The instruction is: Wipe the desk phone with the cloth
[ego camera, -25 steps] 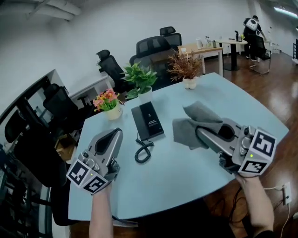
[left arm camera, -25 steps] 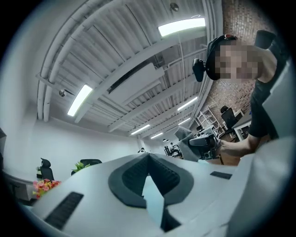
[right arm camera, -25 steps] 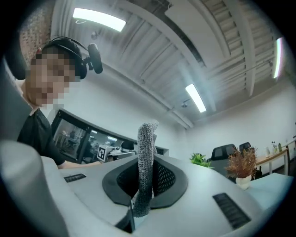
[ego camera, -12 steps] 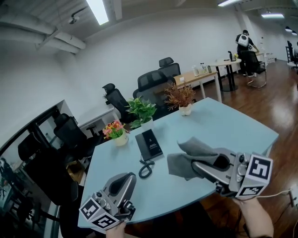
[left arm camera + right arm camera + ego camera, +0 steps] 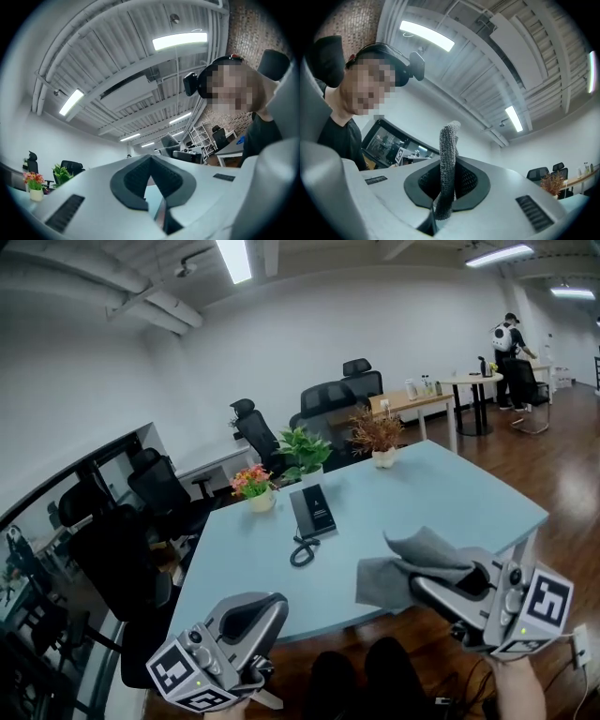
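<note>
The black desk phone (image 5: 313, 510) lies flat on the light blue table (image 5: 441, 493), its coiled cord (image 5: 302, 550) trailing toward me. My right gripper (image 5: 422, 585) hangs off the table's near edge, shut on a grey cloth (image 5: 409, 562) that bunches out ahead of its jaws. In the right gripper view the cloth (image 5: 448, 164) stands up between the closed pads. My left gripper (image 5: 270, 604) is low at the left, past the table's near corner, shut with nothing in it. In the left gripper view its pads (image 5: 140, 176) meet. Both grippers are well short of the phone.
A pot of pink flowers (image 5: 253, 487), a green plant (image 5: 303, 448) and a dried plant (image 5: 377, 435) line the table's far side. Black office chairs (image 5: 330, 401) stand behind and to the left. A person (image 5: 509, 337) stands by a far table.
Both grippers have drawn back from over the table to below its near edge, and the head view has tilted up. The cloth stays in the right gripper.
</note>
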Tool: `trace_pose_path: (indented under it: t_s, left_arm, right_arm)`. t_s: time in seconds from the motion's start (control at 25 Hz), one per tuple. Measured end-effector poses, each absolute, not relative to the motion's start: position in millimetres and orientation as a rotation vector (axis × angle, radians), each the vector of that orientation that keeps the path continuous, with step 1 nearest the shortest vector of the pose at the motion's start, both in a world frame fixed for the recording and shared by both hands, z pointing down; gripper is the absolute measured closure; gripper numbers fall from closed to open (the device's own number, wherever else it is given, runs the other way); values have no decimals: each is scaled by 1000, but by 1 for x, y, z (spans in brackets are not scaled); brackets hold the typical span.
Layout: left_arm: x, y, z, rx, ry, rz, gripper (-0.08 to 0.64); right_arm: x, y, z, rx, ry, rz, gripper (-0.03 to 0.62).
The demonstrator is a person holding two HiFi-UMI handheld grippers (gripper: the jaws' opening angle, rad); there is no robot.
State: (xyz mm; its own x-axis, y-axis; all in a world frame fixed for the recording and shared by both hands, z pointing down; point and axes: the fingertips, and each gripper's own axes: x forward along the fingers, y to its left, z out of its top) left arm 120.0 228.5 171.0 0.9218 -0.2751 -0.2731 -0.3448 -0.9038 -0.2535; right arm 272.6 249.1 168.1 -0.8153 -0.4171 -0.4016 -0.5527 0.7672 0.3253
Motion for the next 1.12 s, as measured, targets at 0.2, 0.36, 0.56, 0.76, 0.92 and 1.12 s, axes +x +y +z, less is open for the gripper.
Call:
trace_pose_path:
  t_s: [0.2, 0.36, 0.56, 0.76, 0.92, 1.12]
  left_arm:
    - [123, 305, 172, -2761, 426, 340, 545]
    - [105, 352, 165, -2764, 426, 348, 545]
    - [84, 416, 167, -2758, 428, 347, 545]
    - [70, 477, 174, -2788, 429, 324, 545]
    - [69, 510, 170, -2799, 425, 320, 545]
    - [73, 532, 167, -2816, 404, 313, 545]
  right_arm:
    - [270, 316, 168, -763, 2681, 656, 595]
    - [245, 366, 171, -750, 2712, 658, 595]
    - [221, 432, 176, -740, 2722, 679, 595]
    - [212, 495, 175, -748, 2730, 686, 595]
    - [212, 532, 165, -745, 2721, 714, 595]
    - [213, 553, 162, -756, 2734, 703, 595]
